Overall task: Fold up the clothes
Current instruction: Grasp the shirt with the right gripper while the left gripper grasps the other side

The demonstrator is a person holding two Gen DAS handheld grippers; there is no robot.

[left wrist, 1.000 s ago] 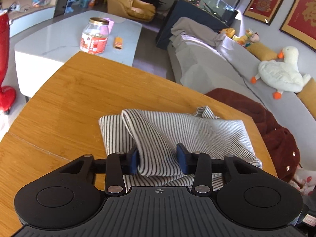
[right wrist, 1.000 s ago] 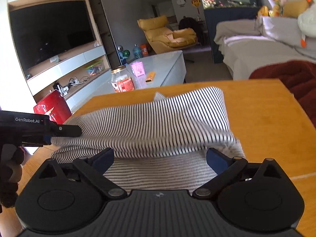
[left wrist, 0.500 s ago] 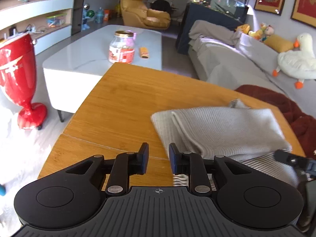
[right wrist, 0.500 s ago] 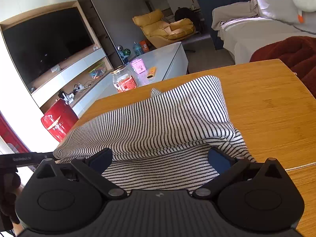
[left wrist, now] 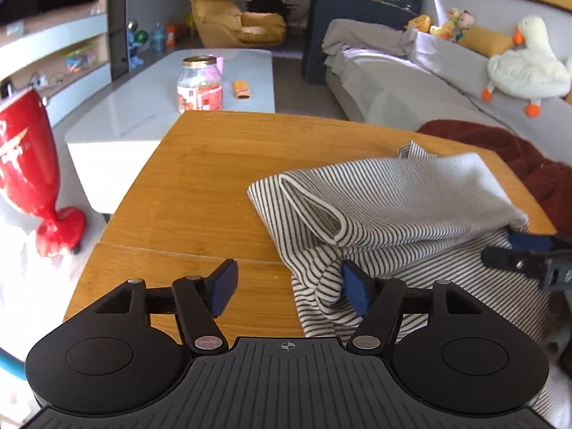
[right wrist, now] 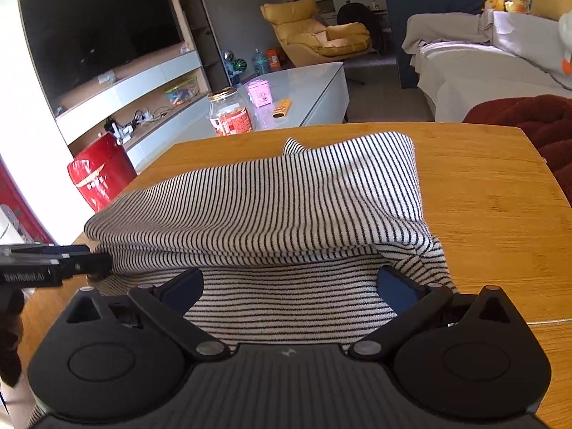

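A: What is the cloth like?

B: A soft ribbed knit, white with thin black stripes. The striped garment [left wrist: 393, 207] lies folded on the smooth, honey-coloured wooden table [left wrist: 200, 186], toward its right edge and reaching the near edge. The upper layer is doubled over, leaving a rounded, rolled hem on its left end.

A: Which way does it run?

B: In the left wrist view its long axis runs side to side, roughly along the near edge of the table; the rolled fold faces the table's left edge, and a small pointed flap sticks up at the far side.

A: And the grippers?

B: The left gripper [left wrist: 289, 286] has its jaws opening. The left blue pad stands over bare wood; the right pad touches a loose bunch of the garment's near-left corner, but nothing is pinched. The right gripper [right wrist: 289, 286] stands wide, with the lower layer lying flat between its pads, unpressed.

A: Anything hard to make out?

B: The garment's near part is hidden under both black gripper bodies. The hand [right wrist: 10, 325] at the left edge of the right wrist view is dark and cut off.
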